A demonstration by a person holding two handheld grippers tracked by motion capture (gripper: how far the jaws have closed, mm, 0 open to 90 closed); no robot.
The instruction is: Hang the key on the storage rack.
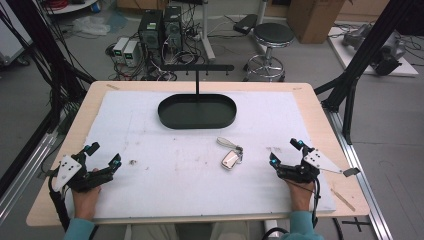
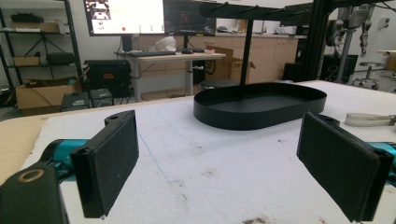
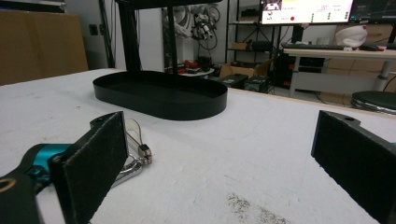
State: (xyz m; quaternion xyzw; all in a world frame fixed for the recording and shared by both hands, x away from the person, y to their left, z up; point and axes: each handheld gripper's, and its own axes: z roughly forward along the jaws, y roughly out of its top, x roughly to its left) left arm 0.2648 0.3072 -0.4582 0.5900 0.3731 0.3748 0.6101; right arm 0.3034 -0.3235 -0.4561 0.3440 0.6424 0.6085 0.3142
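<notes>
A small silver key fob on a grey strap (image 1: 230, 156) lies on the white mat, a little right of centre. In the right gripper view the same fob (image 3: 135, 158) peeks out beside the left jaw. A black oval tray (image 1: 197, 111) with a T-shaped stand rising from it sits at the back middle of the mat. My left gripper (image 1: 103, 154) rests at the front left, open, nothing between its jaws. My right gripper (image 1: 286, 151) rests at the front right, open and empty, a short way right of the fob. Each is held by a hand in a teal sleeve.
The white mat (image 1: 150, 150) covers most of the wooden table (image 1: 325, 115). A small dark speck (image 1: 133, 162) lies near the left gripper. Black frame posts stand at both table sides. Beyond the far edge are a stool (image 1: 272, 37), computers and cables on the floor.
</notes>
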